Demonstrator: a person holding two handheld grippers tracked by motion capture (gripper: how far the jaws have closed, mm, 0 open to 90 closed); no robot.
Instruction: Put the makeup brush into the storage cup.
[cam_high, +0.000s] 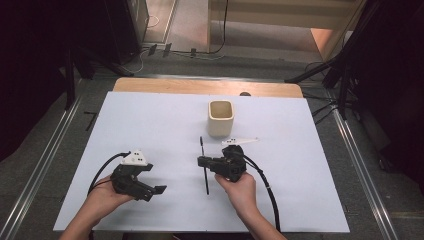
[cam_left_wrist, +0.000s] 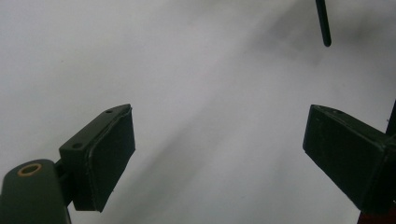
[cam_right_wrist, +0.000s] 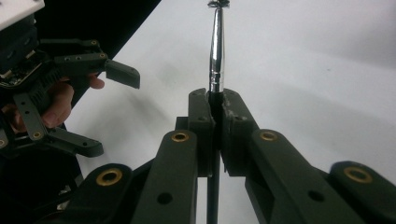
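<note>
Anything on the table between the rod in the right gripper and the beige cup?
Nothing visible. The right gripper is shut on the thin rod, and the high view shows bare white table between it and the cup farther back. The left gripper is open and well off to the side.

On your bench (cam_high: 150, 120), the cup (cam_high: 221, 118) stands a little right of the middle, nearer the far edge than the near one. Just in front of it lies the slim stick (cam_high: 204, 167), running from far to near, toward the near edge. Your right gripper (cam_high: 201, 161) sits on the stick from its right side, jaws closed around its middle, in front of the cup. Your left gripper (cam_high: 159, 189) rests near the near edge, toward the left corner, well apart from the stick and to its left, jaws spread over bare bench.
</note>
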